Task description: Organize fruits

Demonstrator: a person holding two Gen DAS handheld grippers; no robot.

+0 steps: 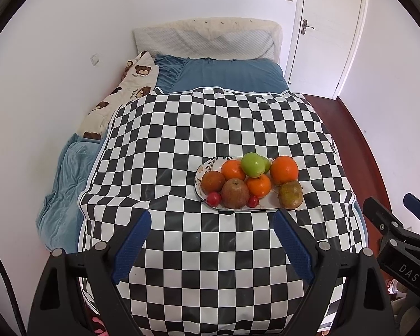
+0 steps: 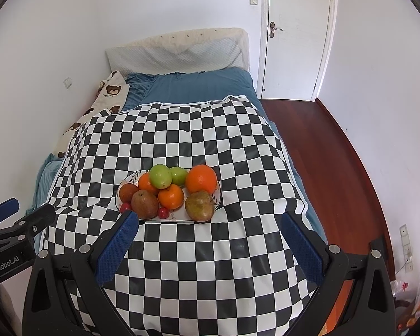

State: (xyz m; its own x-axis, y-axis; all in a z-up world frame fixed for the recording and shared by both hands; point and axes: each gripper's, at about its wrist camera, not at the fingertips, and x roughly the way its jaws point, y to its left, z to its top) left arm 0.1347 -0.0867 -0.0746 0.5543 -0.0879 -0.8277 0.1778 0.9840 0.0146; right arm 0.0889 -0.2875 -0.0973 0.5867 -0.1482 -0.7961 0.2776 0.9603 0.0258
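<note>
While both grippers hang over the near end of the checkered cloth (image 1: 210, 128), the fruit sits piled on an oval plate (image 1: 203, 168) w/ leaf print, mid-cloth on the bed. Three oranges (image 1: 284, 169), glossy; two green apples (image 1: 252, 164) on top; brownish pears (image 1: 234, 193) in front & one (image 1: 290, 194) at the right edge; two small red fruits (image 1: 213, 198) at the near rim. Left gripper (image 1: 212, 247): jaws wide, nothing between. Right gripper (image 2: 210, 247): wide too, empty, short of the plate.

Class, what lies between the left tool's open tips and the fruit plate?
Only bare checkered cloth separates the left tool from the plate, shown in the left wrist view.
</note>
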